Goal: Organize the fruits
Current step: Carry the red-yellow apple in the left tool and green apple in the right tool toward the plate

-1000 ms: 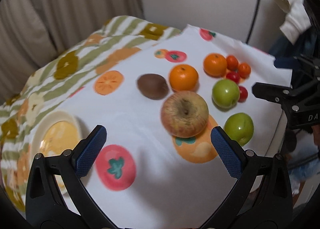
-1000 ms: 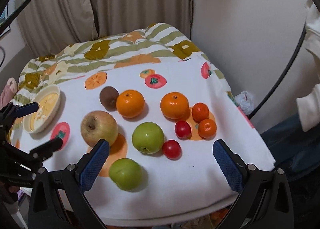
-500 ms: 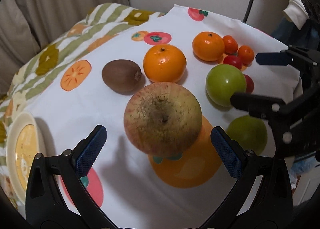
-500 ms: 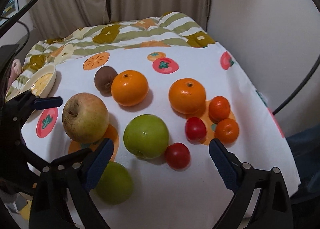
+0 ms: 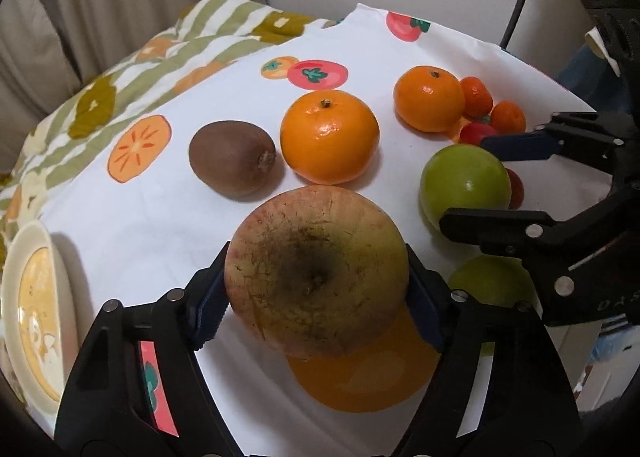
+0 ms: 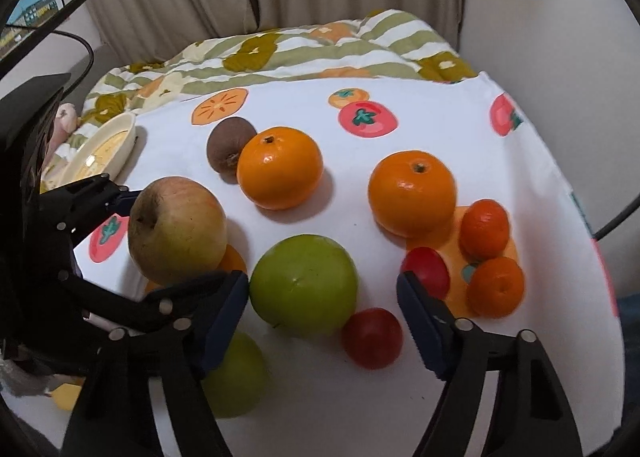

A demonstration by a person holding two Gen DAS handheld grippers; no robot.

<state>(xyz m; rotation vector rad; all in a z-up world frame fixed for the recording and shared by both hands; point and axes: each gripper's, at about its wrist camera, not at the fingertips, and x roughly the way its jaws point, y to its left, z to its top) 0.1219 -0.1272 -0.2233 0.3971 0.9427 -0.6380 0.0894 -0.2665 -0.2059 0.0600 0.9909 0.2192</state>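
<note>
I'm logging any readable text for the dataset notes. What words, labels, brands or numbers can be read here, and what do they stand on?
"DAS": pale letters, cut off by the picture edge, on the black body of the right gripper seen from the left wrist view.
Framed picture on the wall: too small and blurred to tell whether it bears text.
White fruit-print cloth, cream round plate and fruits: pictures only, no text.
</note>
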